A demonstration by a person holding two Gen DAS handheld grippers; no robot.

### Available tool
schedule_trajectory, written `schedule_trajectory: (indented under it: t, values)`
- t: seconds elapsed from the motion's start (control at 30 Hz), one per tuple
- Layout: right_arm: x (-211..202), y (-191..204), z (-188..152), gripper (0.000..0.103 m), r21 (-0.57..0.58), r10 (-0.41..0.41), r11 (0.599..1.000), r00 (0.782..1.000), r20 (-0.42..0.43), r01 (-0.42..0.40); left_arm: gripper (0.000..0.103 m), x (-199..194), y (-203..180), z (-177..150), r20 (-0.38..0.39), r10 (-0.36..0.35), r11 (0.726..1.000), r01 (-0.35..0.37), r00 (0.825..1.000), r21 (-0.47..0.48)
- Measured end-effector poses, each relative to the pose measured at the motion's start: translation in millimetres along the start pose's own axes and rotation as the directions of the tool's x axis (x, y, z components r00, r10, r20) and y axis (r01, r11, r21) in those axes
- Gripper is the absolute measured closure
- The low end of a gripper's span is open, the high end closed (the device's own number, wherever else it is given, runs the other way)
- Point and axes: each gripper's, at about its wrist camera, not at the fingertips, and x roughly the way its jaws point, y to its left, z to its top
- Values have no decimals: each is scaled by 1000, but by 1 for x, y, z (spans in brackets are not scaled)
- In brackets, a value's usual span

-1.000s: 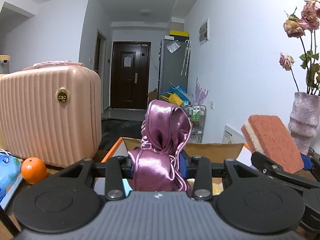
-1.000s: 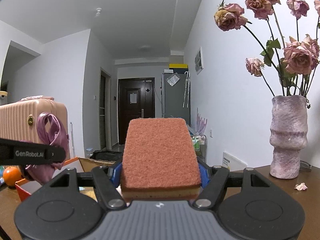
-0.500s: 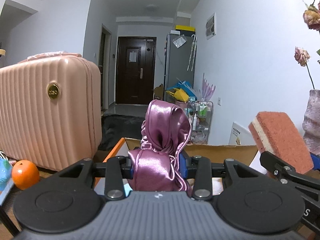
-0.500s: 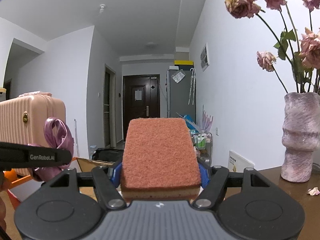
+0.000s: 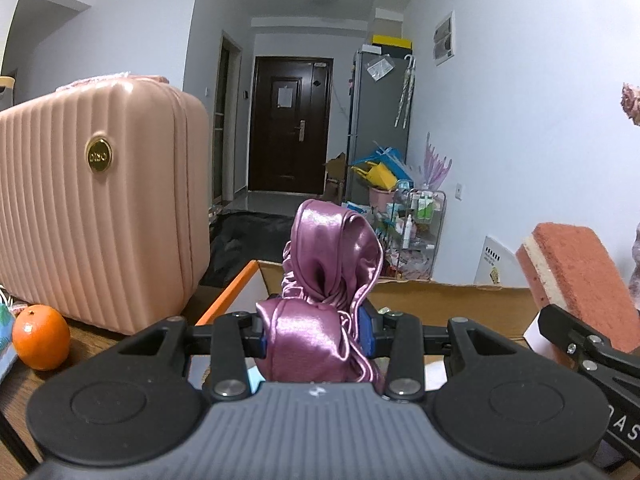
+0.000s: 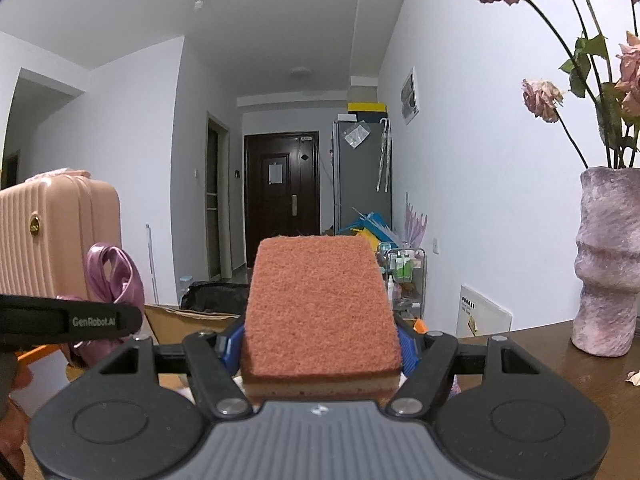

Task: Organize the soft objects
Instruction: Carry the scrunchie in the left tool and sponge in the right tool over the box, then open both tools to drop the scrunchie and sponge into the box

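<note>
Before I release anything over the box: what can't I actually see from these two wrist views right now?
- Cardboard box interior: left wrist view, hidden by the left gripper body and purple satin cloth.
- Same box in right wrist view: mostly covered by the sponge and right gripper.
- Vase flowers: cut off by the top and right edges.
- Blue item beside the orange: cut off at the left edge.

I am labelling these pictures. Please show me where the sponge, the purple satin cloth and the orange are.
sponge (image 6: 320, 304): right wrist view, on its rough red top face.
purple satin cloth (image 5: 332, 248): left wrist view, on its upper fold.
orange (image 5: 40, 338): left wrist view, on its peel.
</note>
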Motion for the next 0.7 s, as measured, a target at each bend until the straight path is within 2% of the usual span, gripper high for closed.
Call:
schedule_trajectory:
  t: [0.23,0.33,0.37,0.43,0.47,0.5,0.57,0.7]
  values:
    - [8,-4,1,34,8,-1,1000,999,-36,1,63,8,-2,-3,-11,15,1000,-15,1000,19]
    - [10,-5,1,33,9,4,1000,998,-56,-3,59,7,-4,-3,-6,13,1000,-13,1000,29]
    - [11,-5,1,33,9,2,1000,998,-60,-1,55,6,-5,-4,-1,23,999,-23,1000,30]
    - [10,-6,1,26,11,2,1000,998,-55,-1,47,6,-4,-3,8,34,999,-34,999,26]
    - [10,-8,2,18,15,4,1000,999,-50,-3,35,3,-4,-3,17,43,999,-44,999,21]
    - [9,-9,3,13,20,6,1000,999,-42,-5,27,1,-5,-3,26,55,998,-56,998,16]
    - [7,-10,3,8,24,4,1000,999,-36,-3,3,-4,-4,-3,53,91,996,-92,994,2]
    - [5,-10,3,0,21,-7,1000,1000,-21,7,0,-10,-4,-2,79,107,994,-106,991,-17]
